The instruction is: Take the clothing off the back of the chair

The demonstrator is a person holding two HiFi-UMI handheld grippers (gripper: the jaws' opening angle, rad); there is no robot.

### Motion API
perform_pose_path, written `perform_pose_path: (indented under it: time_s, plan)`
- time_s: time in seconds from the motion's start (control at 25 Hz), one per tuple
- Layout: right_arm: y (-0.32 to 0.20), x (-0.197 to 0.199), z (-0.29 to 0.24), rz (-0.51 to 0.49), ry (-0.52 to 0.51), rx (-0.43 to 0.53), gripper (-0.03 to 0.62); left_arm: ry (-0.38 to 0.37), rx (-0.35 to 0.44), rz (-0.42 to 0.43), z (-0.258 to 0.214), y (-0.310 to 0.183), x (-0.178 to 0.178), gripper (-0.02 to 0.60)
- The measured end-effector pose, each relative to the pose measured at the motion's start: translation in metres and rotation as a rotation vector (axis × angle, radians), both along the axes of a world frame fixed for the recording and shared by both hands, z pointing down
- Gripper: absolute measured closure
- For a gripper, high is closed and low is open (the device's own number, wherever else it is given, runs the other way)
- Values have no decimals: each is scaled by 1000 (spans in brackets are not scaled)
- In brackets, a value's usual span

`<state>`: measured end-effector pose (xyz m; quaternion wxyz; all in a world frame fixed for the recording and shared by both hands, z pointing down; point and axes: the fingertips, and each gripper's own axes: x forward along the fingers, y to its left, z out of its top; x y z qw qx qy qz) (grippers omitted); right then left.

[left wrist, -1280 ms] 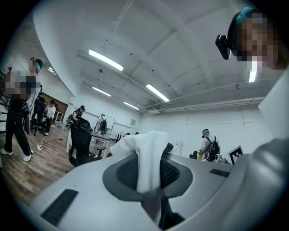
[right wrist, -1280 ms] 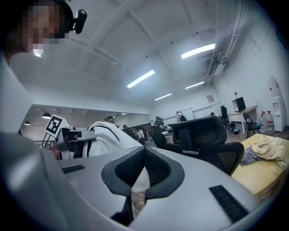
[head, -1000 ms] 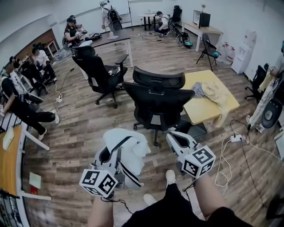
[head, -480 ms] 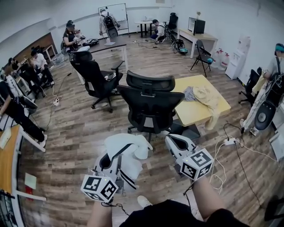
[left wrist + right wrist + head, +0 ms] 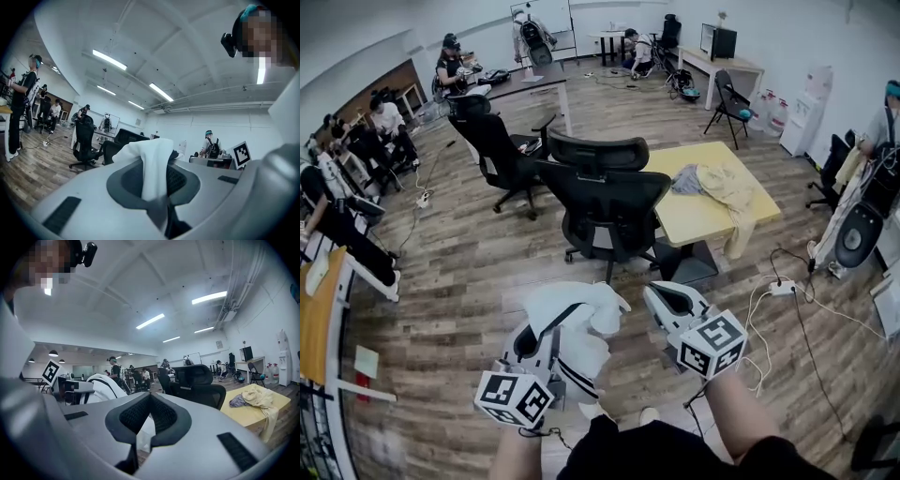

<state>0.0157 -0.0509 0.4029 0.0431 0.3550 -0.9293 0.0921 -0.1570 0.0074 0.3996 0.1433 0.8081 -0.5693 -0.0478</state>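
Note:
A white garment with dark stripes hangs from my left gripper, which is shut on it; in the left gripper view the cloth rises from between the pads of that gripper. The black office chair stands beyond both grippers with a bare back. My right gripper is beside the left one, shut and holding nothing. In the right gripper view, the right gripper has the garment to its left and the chair ahead.
A yellow table with a heap of clothes stands right of the chair. A second black chair is behind on the left. People sit and stand along the left and back walls. Cables and a power strip lie on the floor at right.
Both grippers have drawn back from the chair together, the left one carrying the white garment along. The chair and the yellow table now look farther off.

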Motion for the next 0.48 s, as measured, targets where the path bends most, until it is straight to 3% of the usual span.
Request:
perform_pose_path:
  time_s: [0.48]
  plan:
    - [46, 42, 10, -79, -24, -2, 582, -17, -36, -42, 15, 59, 61, 514]
